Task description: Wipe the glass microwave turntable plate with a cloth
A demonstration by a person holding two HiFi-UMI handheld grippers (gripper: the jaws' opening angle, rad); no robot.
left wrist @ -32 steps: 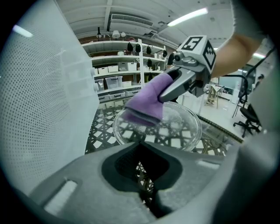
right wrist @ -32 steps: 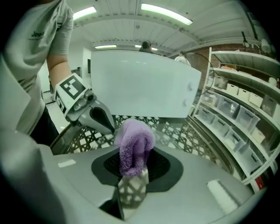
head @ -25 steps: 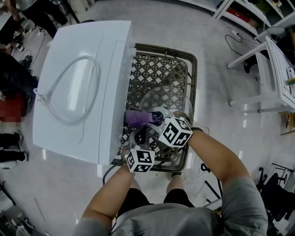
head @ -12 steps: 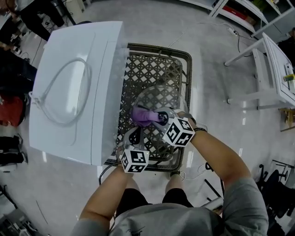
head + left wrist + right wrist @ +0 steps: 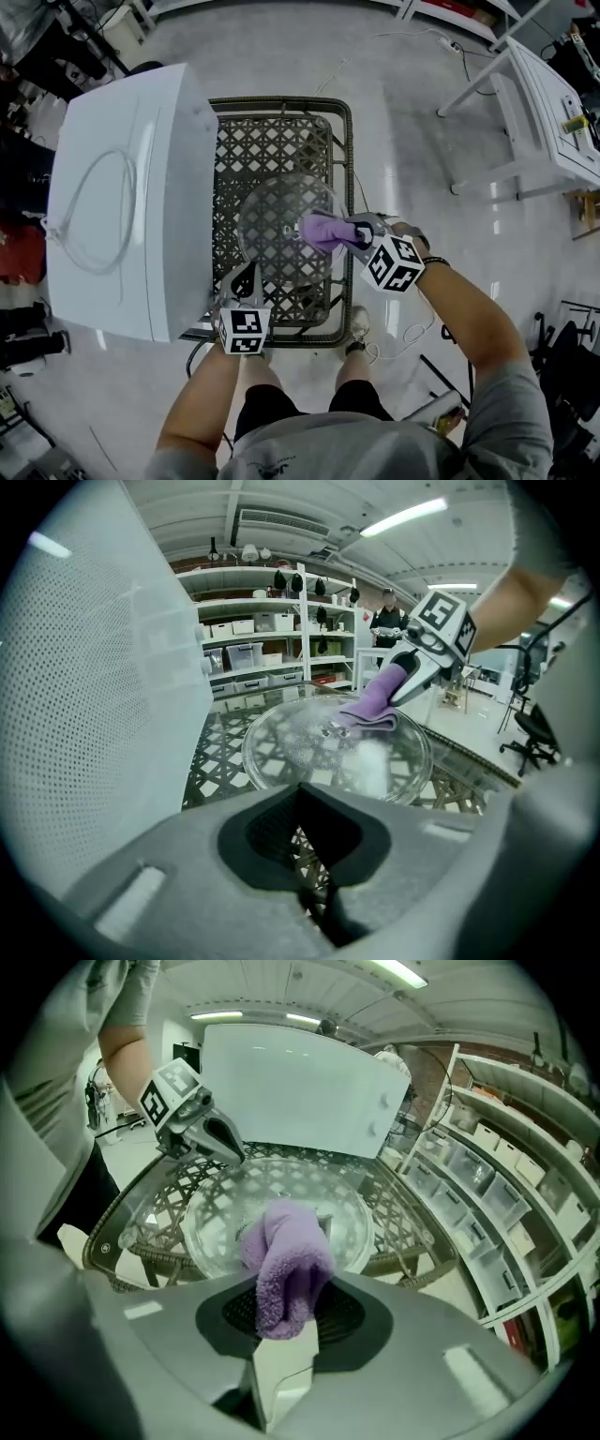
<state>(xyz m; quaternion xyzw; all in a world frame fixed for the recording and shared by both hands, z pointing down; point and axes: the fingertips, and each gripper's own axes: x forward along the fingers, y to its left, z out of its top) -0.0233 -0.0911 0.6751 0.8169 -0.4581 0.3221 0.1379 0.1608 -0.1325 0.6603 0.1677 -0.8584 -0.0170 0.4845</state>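
The round glass turntable plate (image 5: 277, 225) lies flat on a dark lattice table (image 5: 349, 169) with a glass top. My right gripper (image 5: 343, 232) is shut on a folded purple cloth (image 5: 322, 230), which rests on the plate's right side. The right gripper view shows the cloth (image 5: 286, 1260) bunched between the jaws, with the plate (image 5: 225, 1213) beyond it. My left gripper (image 5: 246, 277) is shut with nothing in it, at the plate's front-left rim. In the left gripper view the plate (image 5: 309, 752) lies just ahead of that gripper (image 5: 319, 897), with the cloth (image 5: 375, 700) on its far side.
A white microwave (image 5: 112, 187) stands against the table's left side and fills the left of the left gripper view (image 5: 84, 714). A white table (image 5: 553, 103) stands at the upper right. Storage shelves (image 5: 487, 1147) line the room. Cables (image 5: 394, 347) trail on the floor near my feet.
My right gripper has carried the cloth rightward from the plate's left part to its right side. My left gripper has drawn back toward the table's front-left corner.
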